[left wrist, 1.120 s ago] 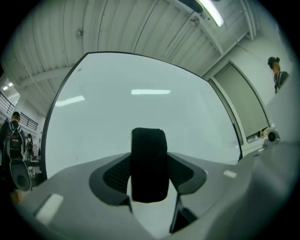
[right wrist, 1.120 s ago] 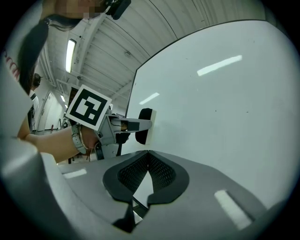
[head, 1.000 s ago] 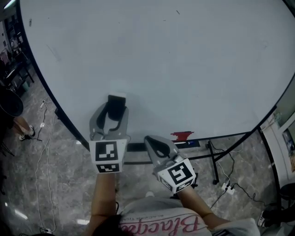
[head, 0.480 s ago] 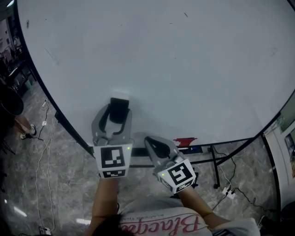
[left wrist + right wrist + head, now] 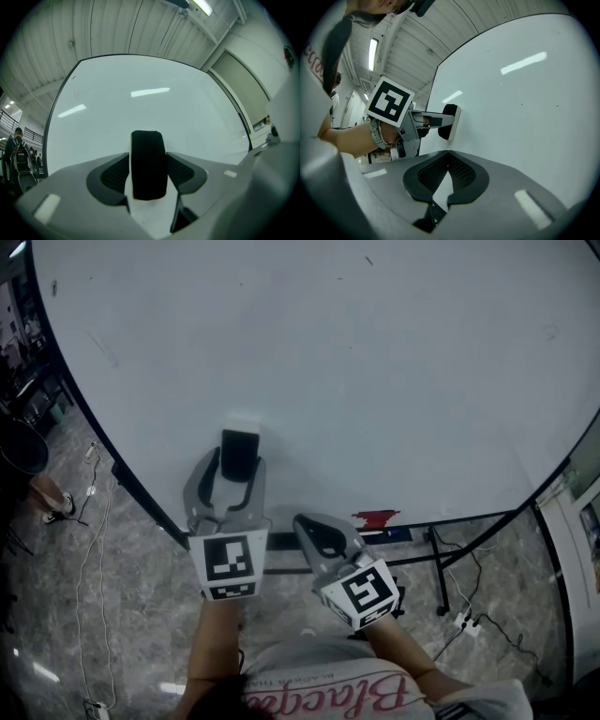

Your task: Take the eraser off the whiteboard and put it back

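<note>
The black eraser (image 5: 239, 454) lies with its pale face against the whiteboard (image 5: 375, 362), low on the left part of the board. My left gripper (image 5: 237, 459) is shut on the eraser (image 5: 148, 164), one ribbed pad on each side. From the right gripper view, the eraser (image 5: 450, 122) sits flat on the whiteboard (image 5: 525, 103) with the left gripper (image 5: 440, 121) holding it. My right gripper (image 5: 300, 521) hangs shut and empty near the board's lower edge, its pads meeting at the tip (image 5: 448, 154).
A red item (image 5: 375, 517) lies on the marker tray (image 5: 281, 540) under the board. The board's stand leg (image 5: 436, 568) and a power strip (image 5: 464, 622) are on the marble floor at right. Cables (image 5: 89, 521) and a person's leg (image 5: 37, 493) are at left.
The left gripper keeps hold of the eraser at the same spot on the board. Only the head view has shifted a little. The right gripper has not moved.
</note>
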Action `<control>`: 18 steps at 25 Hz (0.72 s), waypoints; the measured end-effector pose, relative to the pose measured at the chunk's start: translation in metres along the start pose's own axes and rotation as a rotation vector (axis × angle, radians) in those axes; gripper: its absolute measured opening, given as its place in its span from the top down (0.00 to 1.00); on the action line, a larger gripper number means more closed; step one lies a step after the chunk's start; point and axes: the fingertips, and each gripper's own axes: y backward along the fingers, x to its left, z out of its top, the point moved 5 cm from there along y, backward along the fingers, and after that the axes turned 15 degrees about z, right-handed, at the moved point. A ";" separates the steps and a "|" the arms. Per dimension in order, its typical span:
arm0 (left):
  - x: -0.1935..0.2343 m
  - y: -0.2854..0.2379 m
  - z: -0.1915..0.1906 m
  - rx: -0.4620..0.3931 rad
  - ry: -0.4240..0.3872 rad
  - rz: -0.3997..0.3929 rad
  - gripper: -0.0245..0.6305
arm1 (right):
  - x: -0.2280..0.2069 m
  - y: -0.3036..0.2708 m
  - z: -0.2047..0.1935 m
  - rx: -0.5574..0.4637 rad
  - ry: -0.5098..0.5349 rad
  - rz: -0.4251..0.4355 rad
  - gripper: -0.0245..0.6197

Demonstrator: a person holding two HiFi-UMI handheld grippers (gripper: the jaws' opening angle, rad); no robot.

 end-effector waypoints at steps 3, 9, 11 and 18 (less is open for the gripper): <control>0.001 0.009 -0.003 0.009 0.007 -0.001 0.61 | 0.006 0.003 -0.001 0.004 -0.001 0.001 0.96; 0.005 0.037 -0.012 0.032 0.036 0.001 0.67 | 0.028 0.007 -0.001 0.029 0.040 0.013 0.96; 0.007 0.048 -0.016 0.040 0.050 0.002 0.74 | 0.037 0.007 -0.001 0.030 0.041 0.017 0.96; 0.012 0.088 -0.033 0.096 0.156 -0.038 0.96 | 0.065 0.017 -0.003 0.028 0.033 0.014 0.96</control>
